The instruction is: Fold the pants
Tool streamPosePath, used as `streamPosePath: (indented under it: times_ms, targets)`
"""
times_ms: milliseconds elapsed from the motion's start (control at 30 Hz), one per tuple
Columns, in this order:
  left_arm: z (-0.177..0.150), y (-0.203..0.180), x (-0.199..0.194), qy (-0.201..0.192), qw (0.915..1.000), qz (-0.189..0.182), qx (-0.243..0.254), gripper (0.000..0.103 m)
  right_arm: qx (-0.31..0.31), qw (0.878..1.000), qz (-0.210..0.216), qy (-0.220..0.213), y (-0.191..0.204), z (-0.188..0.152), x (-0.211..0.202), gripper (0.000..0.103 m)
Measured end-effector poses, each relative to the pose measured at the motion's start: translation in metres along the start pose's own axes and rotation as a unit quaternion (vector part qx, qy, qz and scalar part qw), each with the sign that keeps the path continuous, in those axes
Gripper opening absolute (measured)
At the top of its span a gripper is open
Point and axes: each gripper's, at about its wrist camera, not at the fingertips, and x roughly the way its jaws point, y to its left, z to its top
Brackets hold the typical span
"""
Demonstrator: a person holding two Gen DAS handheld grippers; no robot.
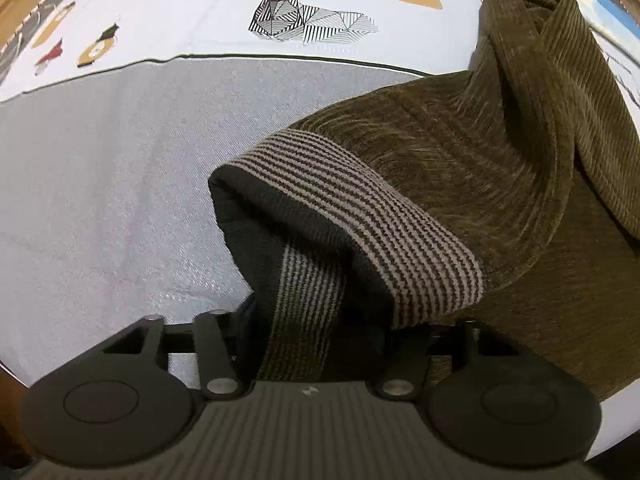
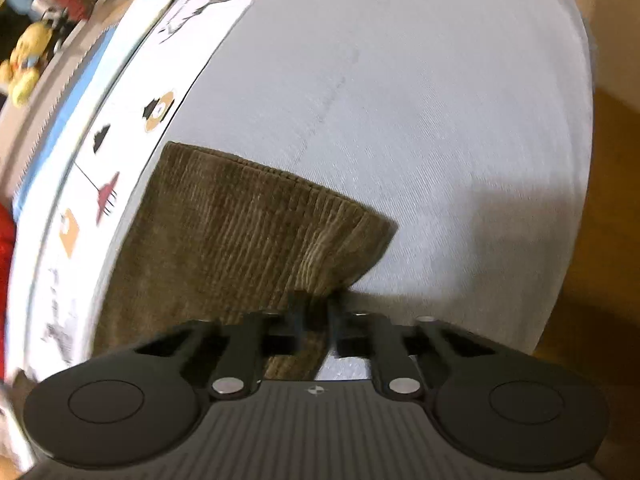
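Olive corduroy pants (image 1: 460, 152) lie on the grey tabletop (image 1: 100, 200), running from striped waistband (image 1: 360, 216) — clenched in the left claw (image 1: 308, 320) — away rightward; right claw (image 2: 314, 312) pinches their edge.

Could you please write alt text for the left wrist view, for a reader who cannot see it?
The left gripper has its jaws shut on the striped grey-and-black elastic waistband of olive-green corduroy pants, lifting it off a pale grey tablecloth. A geometric black-and-white deer print sits on the cloth's far border.
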Motion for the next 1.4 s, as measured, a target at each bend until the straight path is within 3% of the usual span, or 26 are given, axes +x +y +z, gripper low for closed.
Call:
streamPosePath:
  times_ms: [167,300,367,467,533,600,667,767,833,900,1000,1133,1300,1400]
  targets:
    - [-0.003,-0.009,-0.007,-0.022,0.9992,0.010,0.032,0.036,-0.015,0.999,-0.002,-0.051,-0.005,0.002,-0.026,0.006]
    - [-0.008,-0.009,-0.018,-0.030,0.9982,-0.031,0.041,0.033,-0.011,0.995,-0.034,-0.096,-0.018,0.009,-0.046,0.005]
    - [-0.014,-0.011,-0.022,-0.021,0.9967,-0.058,0.053,0.032,-0.008,0.992,-0.066,-0.108,-0.024,0.013,-0.049,0.005]
    - [-0.019,-0.011,-0.019,-0.002,0.9954,-0.057,0.077,0.033,-0.028,0.994,-0.085,-0.070,-0.025,0.013,-0.036,0.006]
    - [-0.016,-0.003,-0.018,0.005,0.9961,-0.058,0.066,0.036,-0.046,0.992,-0.104,-0.059,-0.019,0.011,-0.032,0.009]
    - [-0.014,0.005,-0.026,-0.007,0.9965,-0.067,0.049,0.042,-0.057,0.985,-0.130,-0.094,-0.009,0.010,-0.041,0.012]
    - [-0.013,0.012,-0.040,-0.038,0.9974,-0.052,0.034,0.042,-0.078,0.976,-0.152,-0.134,0.007,0.009,-0.052,0.015]
    - [-0.013,0.020,-0.061,-0.079,0.9955,-0.052,0.011,0.042,-0.117,0.965,-0.135,-0.191,0.033,0.000,-0.073,0.017]
    - [-0.011,0.018,-0.078,-0.119,0.9922,-0.035,0.013,0.042,-0.149,0.961,-0.101,-0.211,0.055,-0.008,-0.080,0.018]
    - [-0.008,0.011,-0.095,-0.159,0.9859,-0.043,0.027,0.042,-0.200,0.951,-0.053,-0.228,0.086,-0.020,-0.084,0.018]
    - [-0.008,-0.015,-0.111,-0.188,0.9764,-0.081,0.070,0.042,-0.304,0.923,0.023,-0.236,0.143,-0.048,-0.084,0.018]
    - [-0.007,-0.065,-0.113,-0.198,0.9621,-0.088,0.166,0.042,-0.445,0.862,0.117,-0.213,0.219,-0.107,-0.076,0.018]
    - [0.001,-0.103,-0.092,-0.167,0.9583,-0.080,0.218,0.042,-0.580,0.774,0.191,-0.168,0.301,-0.191,-0.069,0.018]
    - [0.002,-0.114,-0.073,-0.136,0.9593,-0.088,0.231,0.042,-0.626,0.737,0.218,-0.131,0.338,-0.242,-0.061,0.018]
